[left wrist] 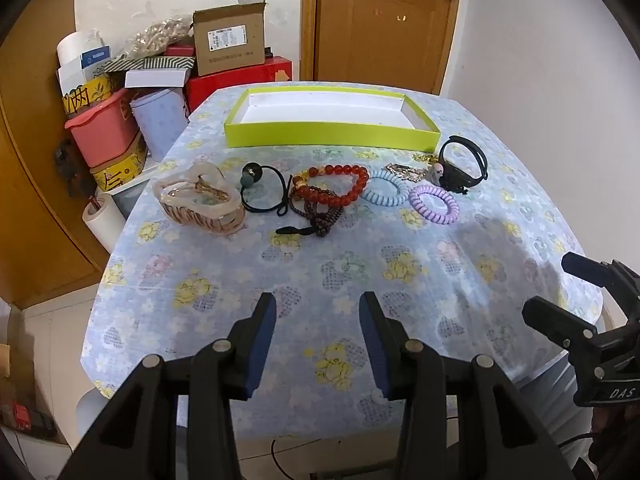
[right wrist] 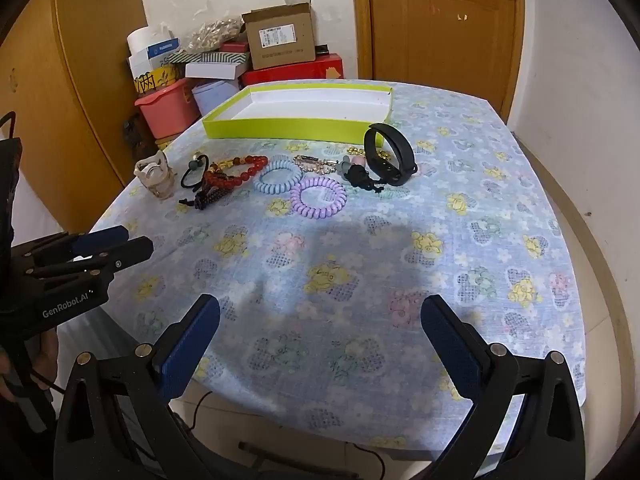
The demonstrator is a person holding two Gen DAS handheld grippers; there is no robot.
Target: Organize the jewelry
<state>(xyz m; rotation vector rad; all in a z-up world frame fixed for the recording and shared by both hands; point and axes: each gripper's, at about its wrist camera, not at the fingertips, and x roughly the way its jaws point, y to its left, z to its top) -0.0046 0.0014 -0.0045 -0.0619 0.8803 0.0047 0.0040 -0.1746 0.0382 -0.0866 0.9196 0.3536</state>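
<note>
A lime-green tray (left wrist: 332, 134) (right wrist: 296, 128) with a bare white floor lies at the far side of the flowered tablecloth. In front of it runs a row of jewelry: a clear claw clip (left wrist: 200, 200) (right wrist: 156, 178), a black hair tie (left wrist: 264, 196), a red bead bracelet (left wrist: 340, 184) (right wrist: 244, 170), a blue coil tie (left wrist: 386, 192) (right wrist: 280, 180), a purple coil tie (left wrist: 434, 202) (right wrist: 319, 198) and a black wristband (left wrist: 464, 164) (right wrist: 390, 154). My left gripper (left wrist: 318, 304) and right gripper (right wrist: 322, 308) hover open over the near tablecloth, well short of the row, nothing between their fingers.
Cardboard boxes (left wrist: 228, 42), red boxes and a pink basin (left wrist: 104, 132) are stacked beyond the table's far left corner. A wooden door (left wrist: 384, 20) stands behind the table. The table's near edge (right wrist: 320, 420) drops off just under both grippers.
</note>
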